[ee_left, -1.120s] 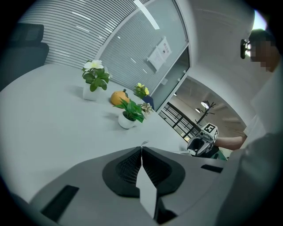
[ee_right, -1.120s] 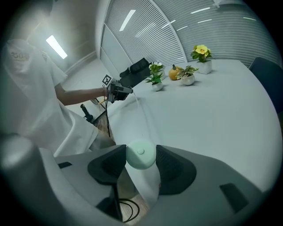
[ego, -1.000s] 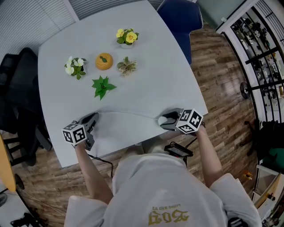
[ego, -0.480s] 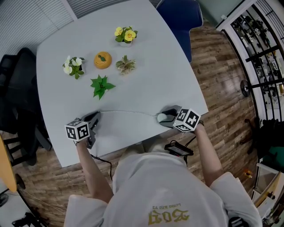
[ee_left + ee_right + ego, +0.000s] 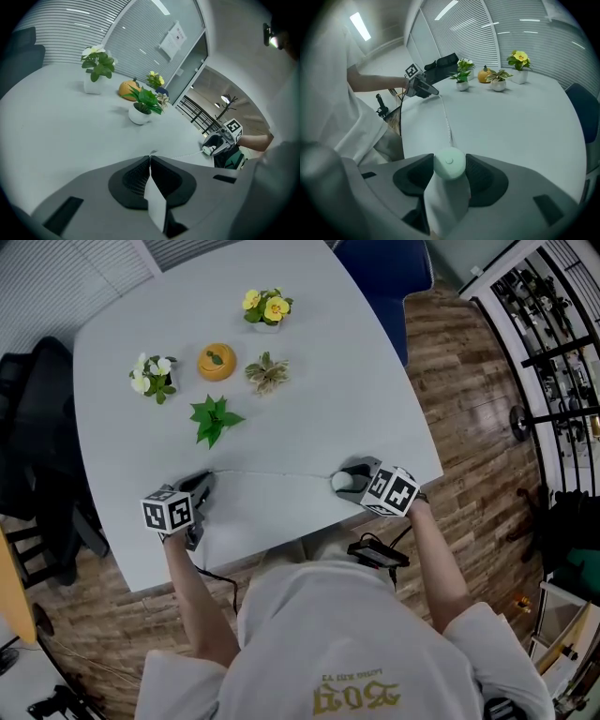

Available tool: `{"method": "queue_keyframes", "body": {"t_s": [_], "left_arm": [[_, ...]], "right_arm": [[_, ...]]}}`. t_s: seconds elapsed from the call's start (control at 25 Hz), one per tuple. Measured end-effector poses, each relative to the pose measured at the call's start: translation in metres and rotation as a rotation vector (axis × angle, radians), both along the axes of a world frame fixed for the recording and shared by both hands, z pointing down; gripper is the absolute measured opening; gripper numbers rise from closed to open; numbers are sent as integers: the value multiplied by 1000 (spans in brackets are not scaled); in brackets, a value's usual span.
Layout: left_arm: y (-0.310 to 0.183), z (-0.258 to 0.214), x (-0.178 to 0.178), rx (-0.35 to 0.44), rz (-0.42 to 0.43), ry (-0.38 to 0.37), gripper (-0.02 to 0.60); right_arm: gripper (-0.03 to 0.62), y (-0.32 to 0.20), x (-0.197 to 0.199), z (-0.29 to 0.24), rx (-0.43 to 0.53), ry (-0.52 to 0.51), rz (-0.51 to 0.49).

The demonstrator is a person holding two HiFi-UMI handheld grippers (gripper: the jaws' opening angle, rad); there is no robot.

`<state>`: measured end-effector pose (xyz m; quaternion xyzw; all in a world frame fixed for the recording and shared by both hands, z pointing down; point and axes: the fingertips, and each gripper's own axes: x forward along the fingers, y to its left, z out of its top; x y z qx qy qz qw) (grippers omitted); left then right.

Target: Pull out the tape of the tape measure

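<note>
Pale grey table fills the head view, w/ wood floor round it and slatted blinds behind. Far L stands a black chair.

My L gripper is near the front edge, jaws pressed together on the end of the tape, nothing else between them. From there the tape runs as a thin white line across the table toward the R, already well out. Can't tell if it rests on the top or hangs just over it. Behind it, well apart, is a cluster of little potted plants and an orange pumpkin-shaped thing.

My R gripper grips the tape measure, a round mint-green case, one pad on each side, close to the table's R front corner.

Risks, as I judge them: the L pinch is only at the very tips on a thin strip, so more pull could slip it free, and the tape would prob. whip back into the case. The case is round and smooth, so it might twist or pop out of the R pads if I pull off-axis.

Writing: the marker cubes show only black-and-white squares. A sheet on the glass wall and the tape's marks are too small to read. The yellow print on my shirt is upside down, not legible.
</note>
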<state>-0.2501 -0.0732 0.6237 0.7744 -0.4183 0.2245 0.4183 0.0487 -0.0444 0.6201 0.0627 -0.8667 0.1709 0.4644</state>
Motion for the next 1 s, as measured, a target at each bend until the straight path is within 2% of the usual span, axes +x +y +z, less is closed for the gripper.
{"method": "queue_keyframes", "body": {"t_s": [0.32, 0.72, 0.84, 1.0], "left_arm": [[5, 13, -7, -35, 15, -85, 11], [6, 21, -11, -57, 22, -196, 12], [5, 21, -12, -58, 25, -219, 54], [6, 22, -12, -57, 26, -243, 64]], "right_arm": [[228, -6, -1, 10, 102, 70, -40], [229, -7, -2, 12, 160, 85, -63], [230, -7, -2, 13, 178, 89, -66], [230, -6, -3, 14, 182, 93, -71]]}}
